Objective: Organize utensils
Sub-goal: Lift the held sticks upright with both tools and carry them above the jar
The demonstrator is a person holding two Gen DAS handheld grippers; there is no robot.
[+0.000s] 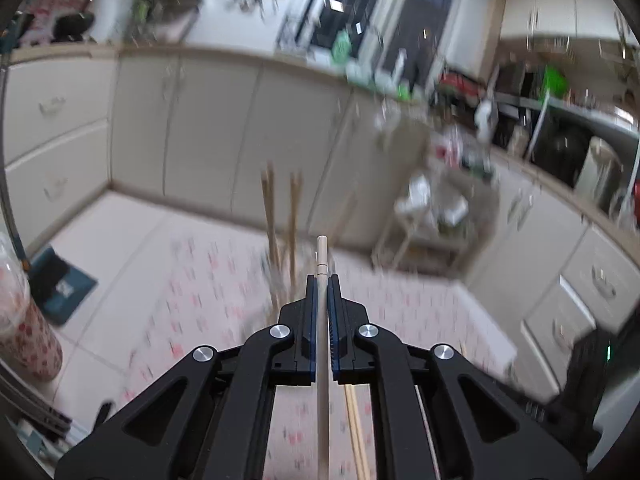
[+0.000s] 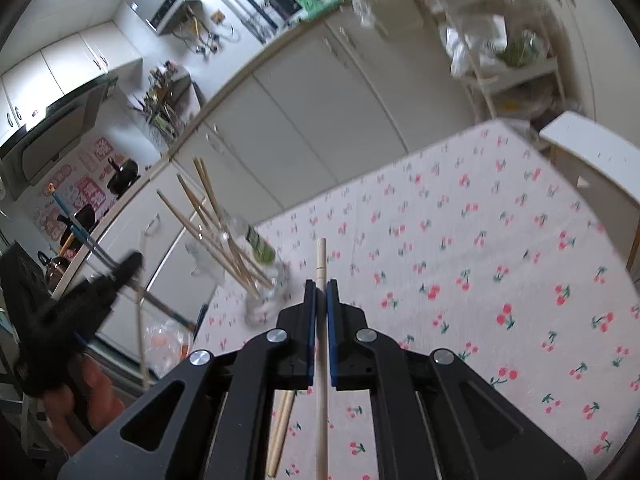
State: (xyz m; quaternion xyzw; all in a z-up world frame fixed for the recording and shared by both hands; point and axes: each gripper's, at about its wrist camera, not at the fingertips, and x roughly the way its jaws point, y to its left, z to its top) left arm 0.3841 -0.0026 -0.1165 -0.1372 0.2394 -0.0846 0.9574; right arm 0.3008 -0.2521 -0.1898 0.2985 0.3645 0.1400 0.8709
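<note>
In the left wrist view my left gripper is shut on a pale wooden chopstick that runs straight out between the blue pads. Beyond it, several darker chopsticks stand upright, blurred. The right wrist view has my right gripper shut on another pale chopstick. Left of it, a clear glass holds several leaning chopsticks. A loose chopstick pair lies on the cherry-print tablecloth under the right gripper. The left gripper shows blurred at far left, held by a hand.
More loose chopsticks lie under the left gripper. A dotted pink container stands at the table's left. A white stool and a wire cart stand beyond the table's right corner. Cream cabinets line the far side.
</note>
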